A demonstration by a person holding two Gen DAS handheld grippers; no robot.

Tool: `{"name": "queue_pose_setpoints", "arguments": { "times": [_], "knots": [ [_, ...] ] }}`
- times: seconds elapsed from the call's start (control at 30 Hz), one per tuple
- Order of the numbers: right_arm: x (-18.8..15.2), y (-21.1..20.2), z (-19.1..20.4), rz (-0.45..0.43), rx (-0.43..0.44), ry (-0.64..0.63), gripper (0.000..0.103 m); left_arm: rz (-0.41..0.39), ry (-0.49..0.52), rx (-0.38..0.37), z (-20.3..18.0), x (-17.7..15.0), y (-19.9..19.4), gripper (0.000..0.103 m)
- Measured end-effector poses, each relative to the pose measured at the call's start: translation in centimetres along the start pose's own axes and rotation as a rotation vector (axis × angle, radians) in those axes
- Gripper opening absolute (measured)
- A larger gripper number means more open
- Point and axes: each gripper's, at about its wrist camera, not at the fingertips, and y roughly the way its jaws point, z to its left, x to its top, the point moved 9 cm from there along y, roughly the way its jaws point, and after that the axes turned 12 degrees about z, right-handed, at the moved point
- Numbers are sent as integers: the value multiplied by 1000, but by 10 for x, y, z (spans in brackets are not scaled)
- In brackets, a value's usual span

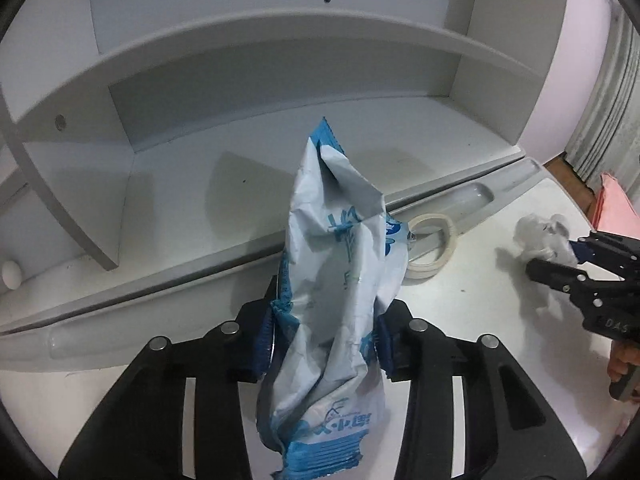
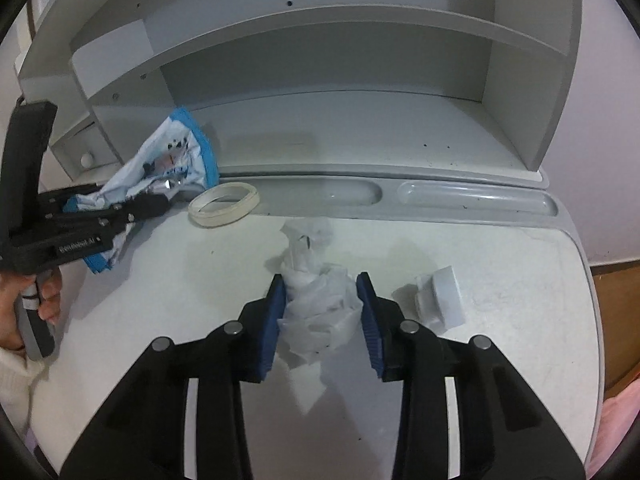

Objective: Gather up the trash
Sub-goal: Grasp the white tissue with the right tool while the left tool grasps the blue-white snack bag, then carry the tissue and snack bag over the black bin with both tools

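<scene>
My left gripper (image 1: 326,320) is shut on a crumpled blue-and-white snack wrapper (image 1: 340,280) and holds it upright above the white desk (image 1: 120,376). From the right wrist view the same wrapper (image 2: 168,168) hangs in the left gripper (image 2: 160,200) at the left. My right gripper (image 2: 320,304) has its blue pads on both sides of a crumpled white tissue (image 2: 316,300) on the desk; the pads touch it. In the left wrist view the tissue (image 1: 536,232) sits at the right gripper's tips (image 1: 560,260).
A roll of pale tape (image 2: 224,204) lies by the desk's grey pen tray (image 2: 476,200). A small white block (image 2: 440,300) sits right of the tissue. A grey shelf unit (image 2: 320,80) stands behind the tray. Pink items (image 1: 616,208) lie at the far right.
</scene>
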Motion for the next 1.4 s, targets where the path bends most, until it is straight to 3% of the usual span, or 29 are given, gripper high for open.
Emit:
{"name": "queue_pose_setpoints", "arguments": {
  "times": [0.23, 0.33, 0.43, 0.57, 0.63, 0.73, 0.93, 1.07, 1.13, 1.2, 1.33, 1.4],
  "knots": [
    [4, -41, 26, -88, -9, -53, 36, -47, 8, 24, 4, -11, -35, 39],
    [-7, -38, 37, -68, -2, -71, 36, -58, 2, 26, -2, -17, -45, 39],
    [-24, -33, 43, -50, -1, -84, 36, -58, -26, -23, -14, -32, -49, 39],
    [-39, -58, 38, -78, 36, -60, 36, -59, -8, -77, -50, -51, -57, 38],
    [-49, -81, 31, -103, 19, -66, 36, -83, -4, -122, -73, -54, -69, 38],
    [-72, -123, 3, -156, -35, -52, 36, -143, 61, -198, -136, -54, -94, 38],
    [-164, -229, -111, -271, -207, 127, 36, -166, 302, -334, -303, -67, -120, 38],
    [-249, -264, -179, -274, -288, 281, 36, -107, 513, -430, -429, -108, -119, 38],
    [-304, -266, -211, -246, -308, 373, 36, -26, 606, -507, -493, -141, -107, 38],
    [-349, -262, -235, -216, -332, 444, 36, 46, 666, -531, -535, -166, -88, 38],
    [-444, -222, -281, -143, -291, 630, 36, 236, 757, -528, -595, -231, -27, 38],
    [-485, -185, -296, -94, -236, 718, 36, 339, 792, -475, -610, -262, 19, 38]
  ]
}}
